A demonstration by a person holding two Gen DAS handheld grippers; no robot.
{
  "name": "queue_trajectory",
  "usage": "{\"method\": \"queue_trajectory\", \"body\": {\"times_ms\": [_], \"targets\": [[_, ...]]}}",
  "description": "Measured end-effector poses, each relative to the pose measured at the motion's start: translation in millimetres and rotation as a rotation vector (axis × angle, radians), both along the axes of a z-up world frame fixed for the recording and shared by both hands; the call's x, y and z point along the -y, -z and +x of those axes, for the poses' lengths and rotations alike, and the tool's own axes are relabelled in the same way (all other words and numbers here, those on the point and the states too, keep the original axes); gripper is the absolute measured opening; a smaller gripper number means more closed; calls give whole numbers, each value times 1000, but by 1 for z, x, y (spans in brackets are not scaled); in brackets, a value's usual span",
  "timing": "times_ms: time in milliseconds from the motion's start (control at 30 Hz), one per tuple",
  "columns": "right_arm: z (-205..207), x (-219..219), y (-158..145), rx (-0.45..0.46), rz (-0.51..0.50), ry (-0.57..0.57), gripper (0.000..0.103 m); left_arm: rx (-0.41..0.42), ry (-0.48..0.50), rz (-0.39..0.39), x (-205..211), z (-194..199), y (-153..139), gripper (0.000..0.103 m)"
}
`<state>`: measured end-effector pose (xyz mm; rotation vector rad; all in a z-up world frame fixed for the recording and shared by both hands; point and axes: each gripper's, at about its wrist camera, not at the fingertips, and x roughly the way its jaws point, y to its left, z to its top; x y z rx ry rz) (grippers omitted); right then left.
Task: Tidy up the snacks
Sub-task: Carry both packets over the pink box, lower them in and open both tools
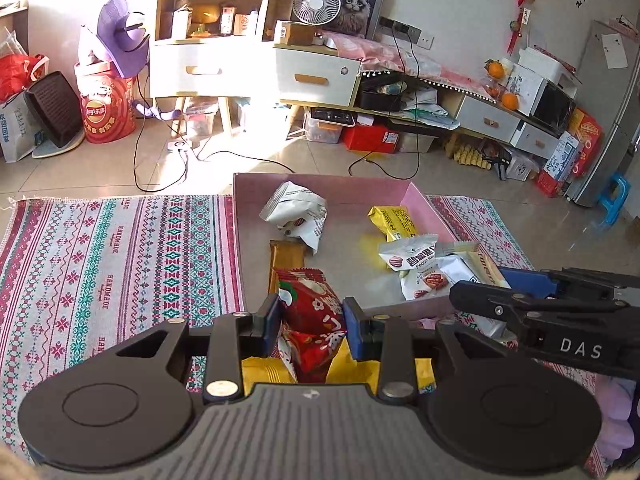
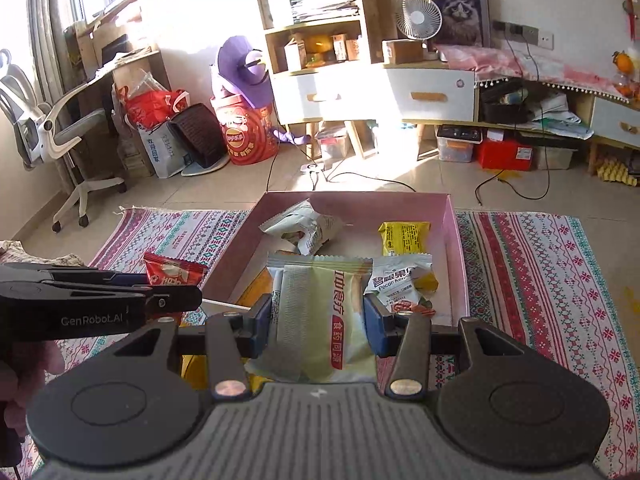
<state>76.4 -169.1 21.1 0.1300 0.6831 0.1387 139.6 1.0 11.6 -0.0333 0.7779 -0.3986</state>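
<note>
My left gripper (image 1: 311, 322) is shut on a red snack packet (image 1: 310, 314), held over the near edge of a pink box (image 1: 320, 186). My right gripper (image 2: 318, 322) is shut on a pale green snack packet (image 2: 320, 320), also above the near side of the pink box (image 2: 456, 248). Inside the box lie a white crumpled packet (image 1: 296, 212), a yellow packet (image 1: 390, 220), white pecan packets (image 1: 416, 264) and an orange bar (image 1: 286, 258). Each gripper shows in the other's view, the right gripper (image 1: 500, 284) at right and the left gripper (image 2: 168, 300) with its red packet (image 2: 174, 274) at left.
The box sits on a patterned woven rug (image 1: 112, 256) on a tiled floor. Behind it stand white drawer cabinets (image 1: 248, 68), a red snack tub (image 1: 106, 112), cables (image 1: 180, 160) and storage boxes. An office chair (image 2: 48, 120) stands at far left. A yellow packet (image 1: 268, 374) lies below my left gripper.
</note>
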Motion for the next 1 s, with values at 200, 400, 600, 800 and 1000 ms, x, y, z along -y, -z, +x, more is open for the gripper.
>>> {"method": "queue_trajectory", "body": {"times_ms": [200,400,600,800,1000], "targets": [[36,15,7,-34,44,72,44,-7,-27,-20,11,29,15,39],[66,19,18,-71,42,102,44,2,-2,3,29,49,23,39],[84,18,27,-104,28,115,44,12,20,65,43,60,33,39],[91,20,31,-117,26,130,45,5,16,76,47,66,38,40],[91,22,25,-98,25,139,54,44,15,100,48,61,36,71]]}}
